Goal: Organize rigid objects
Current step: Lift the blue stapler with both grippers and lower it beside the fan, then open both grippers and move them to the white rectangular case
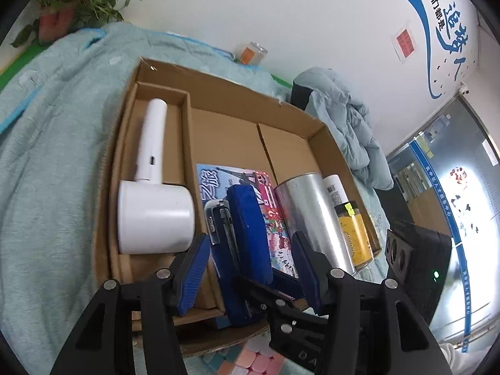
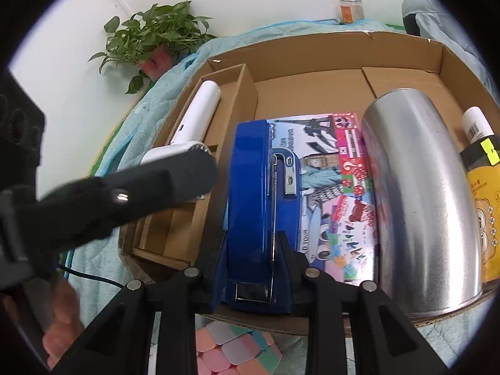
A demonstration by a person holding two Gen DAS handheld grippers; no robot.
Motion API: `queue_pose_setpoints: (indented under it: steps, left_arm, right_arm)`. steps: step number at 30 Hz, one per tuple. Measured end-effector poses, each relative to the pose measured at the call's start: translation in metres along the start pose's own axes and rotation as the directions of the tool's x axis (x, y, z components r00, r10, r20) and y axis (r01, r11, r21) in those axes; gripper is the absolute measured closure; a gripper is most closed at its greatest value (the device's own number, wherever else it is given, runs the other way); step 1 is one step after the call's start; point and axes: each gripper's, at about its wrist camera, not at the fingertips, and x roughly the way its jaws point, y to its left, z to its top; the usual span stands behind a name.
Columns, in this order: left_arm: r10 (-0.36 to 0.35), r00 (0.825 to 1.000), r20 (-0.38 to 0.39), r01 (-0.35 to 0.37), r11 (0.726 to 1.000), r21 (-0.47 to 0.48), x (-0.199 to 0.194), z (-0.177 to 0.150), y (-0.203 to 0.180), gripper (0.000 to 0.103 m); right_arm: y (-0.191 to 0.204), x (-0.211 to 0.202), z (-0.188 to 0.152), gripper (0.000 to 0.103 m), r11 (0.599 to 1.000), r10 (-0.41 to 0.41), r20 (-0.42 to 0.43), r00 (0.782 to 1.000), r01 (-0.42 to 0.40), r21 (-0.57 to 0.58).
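Note:
A blue stapler (image 2: 256,193) is clamped at its near end by my right gripper (image 2: 253,250), whose fingers press on both of its sides. It hangs tilted over a colourful printed box (image 2: 340,187) inside the cardboard box (image 2: 343,56). In the left wrist view the stapler (image 1: 247,228) shows between the blue pads (image 1: 192,275) of my left gripper (image 1: 251,239), which is open with gaps on both sides. The right gripper (image 1: 265,297) reaches in from below there. I cannot tell whether the stapler touches the printed box.
In the box lie a white handheld dryer (image 1: 153,206) in the left compartment, a silver can (image 2: 418,193), a yellow jar (image 2: 484,206) and a white bottle (image 1: 336,190). A pastel cube (image 2: 231,353) sits before the box on a blue blanket (image 1: 56,156). A plant (image 2: 156,37) stands behind.

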Motion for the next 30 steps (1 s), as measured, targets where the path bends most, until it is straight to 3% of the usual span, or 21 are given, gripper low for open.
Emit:
queue_pose_setpoints:
  steps: [5, 8, 9, 10, 11, 12, 13, 15, 19, 22, 27, 30]
  left_arm:
    - [0.039, 0.997, 0.073, -0.040, 0.999, 0.011, -0.033, -0.015, -0.006, 0.049]
    - [0.102, 0.982, 0.157, -0.105, 0.994, 0.016, -0.055, -0.029, -0.012, 0.033]
    - [0.136, 0.972, 0.193, -0.143, 0.989, 0.023, -0.064, -0.035, -0.015, 0.026]
    - [0.181, 0.957, 0.227, -0.194, 0.981, 0.033, -0.072, -0.042, -0.020, 0.020]
    - [0.207, 0.946, 0.248, -0.223, 0.974, 0.037, -0.078, -0.047, -0.022, 0.005]
    - [0.236, 0.927, 0.292, -0.257, 0.966, 0.038, -0.087, -0.056, -0.025, 0.001]
    - [0.248, 0.911, 0.331, -0.275, 0.961, 0.038, -0.096, -0.065, -0.027, 0.001]
    - [0.267, 0.901, 0.342, -0.297, 0.954, 0.036, -0.105, -0.081, -0.027, 0.001]
    - [0.299, 0.907, 0.296, -0.320, 0.947, 0.023, -0.103, -0.107, -0.026, 0.001]
    - [0.303, 0.924, 0.234, -0.314, 0.949, 0.010, -0.098, -0.126, -0.022, 0.001]
    - [0.289, 0.947, 0.142, -0.287, 0.957, -0.040, -0.098, -0.164, -0.002, 0.001]
    - [0.348, 0.935, 0.070, -0.348, 0.937, -0.024, -0.090, -0.183, 0.010, 0.003]
  right_arm:
    - [0.005, 0.004, 0.005, 0.074, 1.000, 0.006, -0.018, 1.000, -0.006, 0.001]
    - [0.002, 0.002, 0.006, 0.072, 0.999, 0.048, -0.027, 0.998, -0.048, 0.012]
    - [0.002, -0.007, 0.004, 0.072, 0.999, 0.053, 0.006, 0.999, -0.053, -0.007]
    - [0.005, -0.020, 0.000, 0.062, 0.998, 0.045, 0.066, 0.997, -0.042, -0.045]
    - [0.011, -0.037, -0.005, 0.049, 0.995, 0.028, 0.140, 0.990, -0.015, -0.095]
    - [0.015, -0.056, -0.013, 0.014, 0.991, 0.022, 0.229, 0.973, 0.010, -0.135]
    - [0.019, -0.073, -0.022, 0.000, 0.987, 0.029, 0.302, 0.953, 0.020, -0.158]
    - [0.019, -0.095, -0.038, 0.000, 0.978, 0.068, 0.369, 0.927, 0.011, -0.209]
    - [0.016, -0.103, -0.068, 0.000, 0.948, 0.148, 0.337, 0.930, -0.037, -0.315]
    - [0.019, -0.098, -0.087, 0.000, 0.929, 0.194, 0.272, 0.943, -0.087, -0.360]
    - [0.028, -0.081, -0.130, 0.000, 0.884, 0.290, 0.067, 0.955, -0.240, -0.402]
    - [0.033, -0.066, -0.154, 0.001, 0.868, 0.336, -0.060, 0.940, -0.334, -0.367]
